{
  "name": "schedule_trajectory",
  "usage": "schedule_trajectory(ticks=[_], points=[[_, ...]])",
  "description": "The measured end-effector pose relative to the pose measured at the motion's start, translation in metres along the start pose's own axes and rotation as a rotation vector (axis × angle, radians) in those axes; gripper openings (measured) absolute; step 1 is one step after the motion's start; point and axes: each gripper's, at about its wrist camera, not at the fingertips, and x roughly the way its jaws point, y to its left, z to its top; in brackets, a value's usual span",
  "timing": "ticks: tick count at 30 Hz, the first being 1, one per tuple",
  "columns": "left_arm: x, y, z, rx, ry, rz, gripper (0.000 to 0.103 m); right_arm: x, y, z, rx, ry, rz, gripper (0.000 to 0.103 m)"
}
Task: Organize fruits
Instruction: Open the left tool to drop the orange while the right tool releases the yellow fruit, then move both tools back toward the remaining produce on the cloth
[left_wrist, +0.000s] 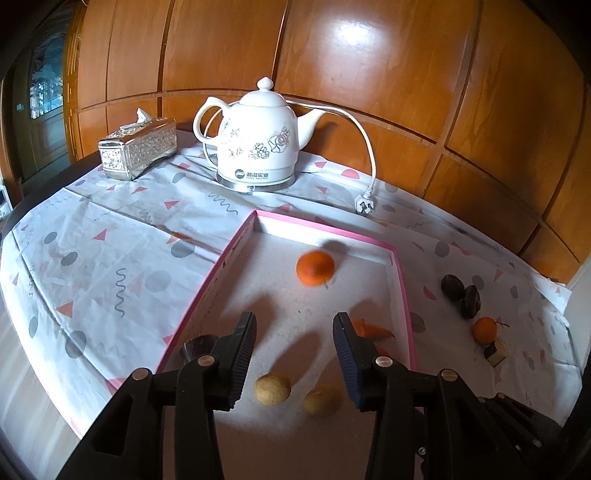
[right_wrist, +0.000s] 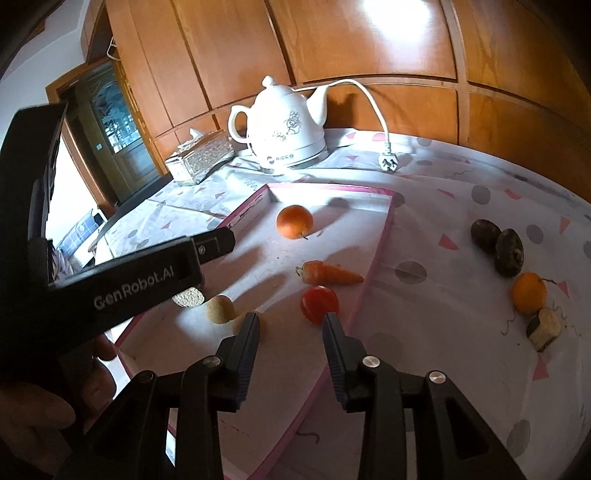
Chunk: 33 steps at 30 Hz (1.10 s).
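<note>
The pink-edged tray (right_wrist: 384, 236) sits in the middle of both views, and the fruit goes in it. Inside, an orange (right_wrist: 294, 221) lies near the top of the tray. A carrot (right_wrist: 328, 273) and a red tomato (right_wrist: 319, 303) lie lower down, near the tray's right edge. Two small yellow-brown round fruits (left_wrist: 272, 389) lie at the bottom.

The right gripper (right_wrist: 291, 325) is partly open with nothing in it. The tomato sits just above its tips, so it was probably just put there. The left gripper (left_wrist: 295, 328) is partly open and empty too, over the yellow-brown fruits.

At the right of the frame, outside the tray, wait two dark fruits (right_wrist: 496, 243), another small orange (right_wrist: 529, 292) and a cut piece (right_wrist: 545, 328). They likely go in next.

The white kettle (right_wrist: 286, 129) and tissue box (right_wrist: 201, 160) stand near the top, out of the way.
</note>
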Motion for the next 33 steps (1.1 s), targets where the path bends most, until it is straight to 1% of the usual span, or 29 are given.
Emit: schedule_trajectory(ticks=[9,18,25,27,29,31,33], points=[[-0.004,-0.005,-0.007,0.017,0.003,0.0,0.046,-0.013,0.0,-0.002,0.009,-0.043,-0.047,0.036],[-0.004,-0.013,-0.016,0.038,0.015,-0.015,0.048,-0.025,-0.019,-0.002,0.079,-0.079,-0.1,0.036],[-0.007,-0.03,-0.021,0.081,0.016,-0.039,0.048,-0.032,-0.049,-0.011,0.16,-0.08,-0.153,0.036],[-0.008,-0.039,-0.024,0.107,0.016,-0.057,0.048,-0.035,-0.06,-0.016,0.185,-0.082,-0.173,0.041],[-0.009,-0.048,-0.025,0.129,0.017,-0.072,0.051,-0.039,-0.073,-0.021,0.215,-0.086,-0.207,0.044],[-0.01,-0.055,-0.027,0.144,0.011,-0.093,0.059,-0.044,-0.088,-0.026,0.249,-0.09,-0.243,0.044],[-0.012,-0.064,-0.029,0.171,0.008,-0.106,0.06,-0.049,-0.103,-0.031,0.28,-0.094,-0.287,0.044]])
